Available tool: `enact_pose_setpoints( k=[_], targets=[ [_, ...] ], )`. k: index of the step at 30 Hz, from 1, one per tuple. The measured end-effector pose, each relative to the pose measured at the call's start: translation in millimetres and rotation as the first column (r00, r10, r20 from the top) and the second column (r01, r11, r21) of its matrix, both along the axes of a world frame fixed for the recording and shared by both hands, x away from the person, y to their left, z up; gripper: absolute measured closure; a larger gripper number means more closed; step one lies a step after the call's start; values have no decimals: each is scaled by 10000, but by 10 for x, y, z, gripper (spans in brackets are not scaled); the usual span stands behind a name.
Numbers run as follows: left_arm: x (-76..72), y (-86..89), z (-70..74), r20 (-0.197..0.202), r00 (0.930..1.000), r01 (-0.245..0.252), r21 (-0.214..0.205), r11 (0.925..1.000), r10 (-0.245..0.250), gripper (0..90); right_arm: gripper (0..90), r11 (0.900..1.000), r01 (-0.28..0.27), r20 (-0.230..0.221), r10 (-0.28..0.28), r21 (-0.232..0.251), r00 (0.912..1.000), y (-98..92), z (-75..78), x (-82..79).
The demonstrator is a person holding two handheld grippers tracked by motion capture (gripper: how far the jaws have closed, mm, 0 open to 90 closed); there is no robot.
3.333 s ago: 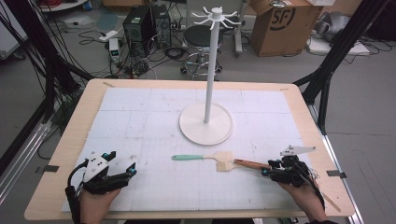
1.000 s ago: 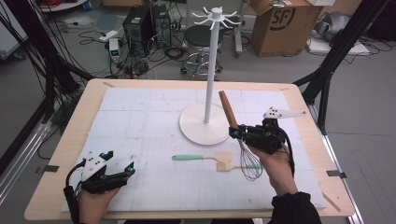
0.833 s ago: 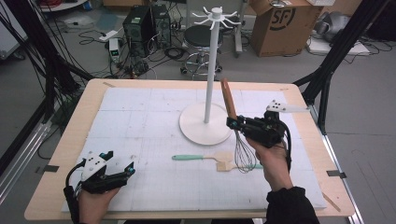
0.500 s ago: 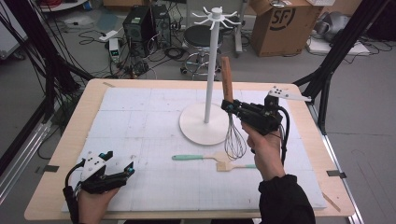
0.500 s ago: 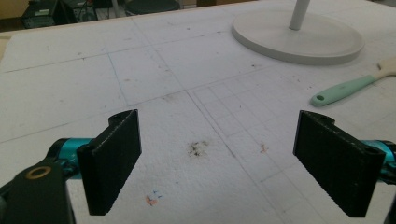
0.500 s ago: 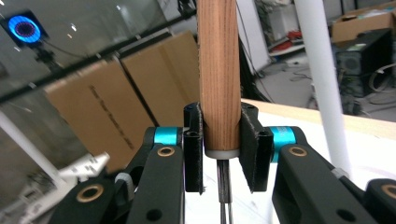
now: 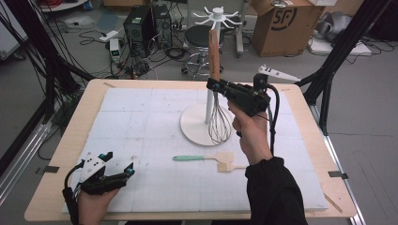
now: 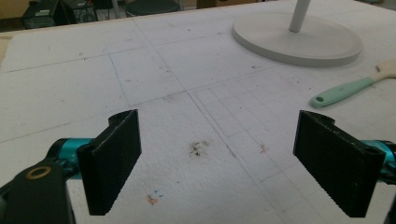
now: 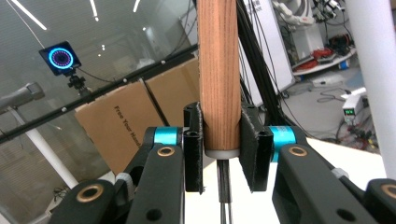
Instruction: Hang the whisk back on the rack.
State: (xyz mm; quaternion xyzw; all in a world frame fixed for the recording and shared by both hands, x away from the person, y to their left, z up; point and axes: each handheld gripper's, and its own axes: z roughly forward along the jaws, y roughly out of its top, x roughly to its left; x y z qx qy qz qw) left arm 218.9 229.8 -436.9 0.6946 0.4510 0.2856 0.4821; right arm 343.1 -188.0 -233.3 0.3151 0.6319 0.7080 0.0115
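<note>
Above the table (image 7: 141,122), right gripper (image 7: 212,86) clamps whisk (image 7: 217,93).

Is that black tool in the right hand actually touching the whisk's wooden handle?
Touching. In the right gripper view, the right tool has both black pads pressed flat against the whisk's wooden handle, with no gap on either side.

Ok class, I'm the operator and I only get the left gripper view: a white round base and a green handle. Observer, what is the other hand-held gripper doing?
Observer: The right hand-held gripper is shut on a whisk, gripping its wooden handle, with the wires hanging down.
Operator: Where is it?
Observer: It is up in the air, close beside the stand's pole and above the base.
Operator: What tops that pole?
Observer: A ring of white hooks, with nothing hanging on them.
</note>
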Motion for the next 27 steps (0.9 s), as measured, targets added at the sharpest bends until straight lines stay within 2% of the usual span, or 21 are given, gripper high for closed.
enact_pose_setpoints(
  k=[7, 14, 19, 27],
  targets=[
    [-20, 39, 3, 13, 10000, -78, -49, 10000, 78, 158, 737, 9999, 47, -60, -47, 89, 10000, 55, 82, 120],
    [-38, 56, 3, 32, 10000, -91, -33, 10000, 91, 158, 737, 9994, 329, -289, -327, 65, 9990, 26, 26, 247],
    [-38, 75, 1, 8, 9999, -110, -43, 9999, 110, 160, 737, 9989, 465, -234, -464, 53, 9987, 10, -3, 295],
    [-39, 77, 2, 9, 9999, -120, -54, 9999, 120, 163, 733, 9992, 375, -117, -373, 142, 9992, 34, -54, 318]
  ],
)
